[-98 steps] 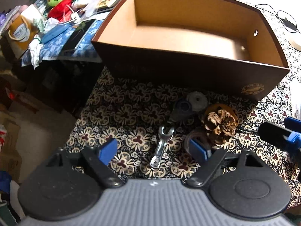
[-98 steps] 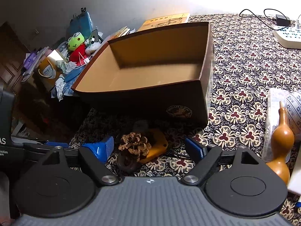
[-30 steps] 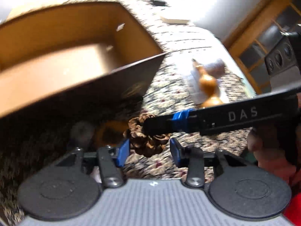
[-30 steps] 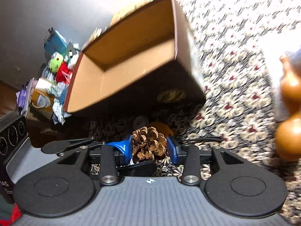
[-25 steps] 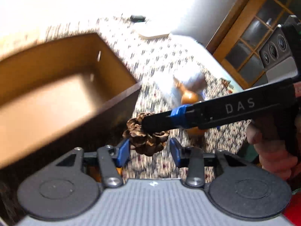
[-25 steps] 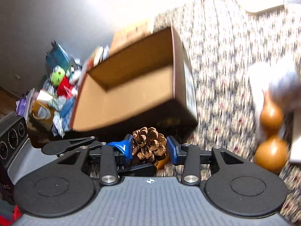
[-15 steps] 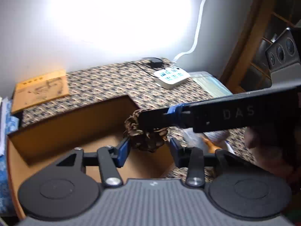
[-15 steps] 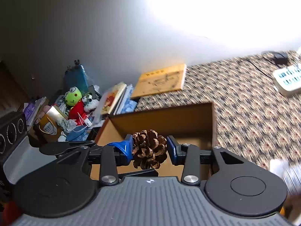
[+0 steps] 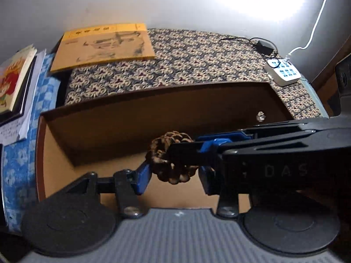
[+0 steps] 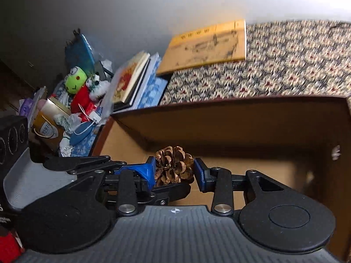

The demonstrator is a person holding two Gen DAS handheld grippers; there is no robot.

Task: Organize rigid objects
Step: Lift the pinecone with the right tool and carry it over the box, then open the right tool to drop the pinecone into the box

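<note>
While it hangs above the open floor of the box point(image 9: 122, 118), one pine cone point(image 10: 174, 165) sits pinched between the blue pads of both hand-held grippers, the right hand-held gripper point(image 10: 173, 171) and the left hand-held gripper point(image 9: 173, 175), crossing at the cone. The box's four walls stand well apart from it. One yellow book point(image 9: 103, 43) lies beyond on the patterned bench point(image 9: 197, 65).

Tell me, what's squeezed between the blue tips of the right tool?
A pine cone. The right wrist view shows it pinched between the right tool tips, above the brown cardboard box. The left tool closes around it too.
</note>
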